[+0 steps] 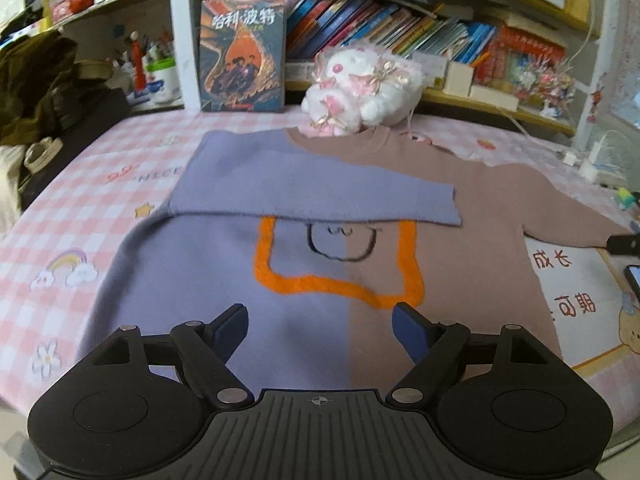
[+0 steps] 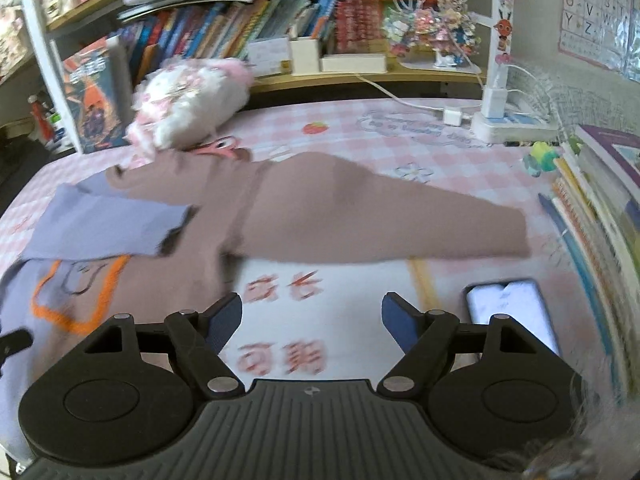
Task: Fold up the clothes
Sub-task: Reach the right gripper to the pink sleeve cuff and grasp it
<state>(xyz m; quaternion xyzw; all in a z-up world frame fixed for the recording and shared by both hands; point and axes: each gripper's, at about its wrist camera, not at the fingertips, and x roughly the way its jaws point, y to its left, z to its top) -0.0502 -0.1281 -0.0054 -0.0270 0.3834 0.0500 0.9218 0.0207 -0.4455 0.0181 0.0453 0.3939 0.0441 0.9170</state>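
Observation:
A sweater (image 1: pixel 304 264), half lilac and half dusty brown with an orange outline on its chest, lies flat on the pink checked cloth. Its lilac sleeve (image 1: pixel 304 184) is folded across the chest. The brown sleeve (image 2: pixel 384 216) stretches out to the right, flat on the cloth. My left gripper (image 1: pixel 319 330) hovers open over the sweater's lower body, nothing between its fingers. My right gripper (image 2: pixel 311 320) stands open over bare cloth below the brown sleeve, apart from it and empty. The right wrist view is blurred by motion.
A white and pink plush toy (image 1: pixel 356 92) sits at the sweater's collar. A phone (image 2: pixel 512 312) lies right of my right gripper, with stacked books (image 2: pixel 600 216) beyond it. A power strip with cables (image 2: pixel 508 120) is at the back right. Bookshelves (image 1: pixel 380 28) line the rear.

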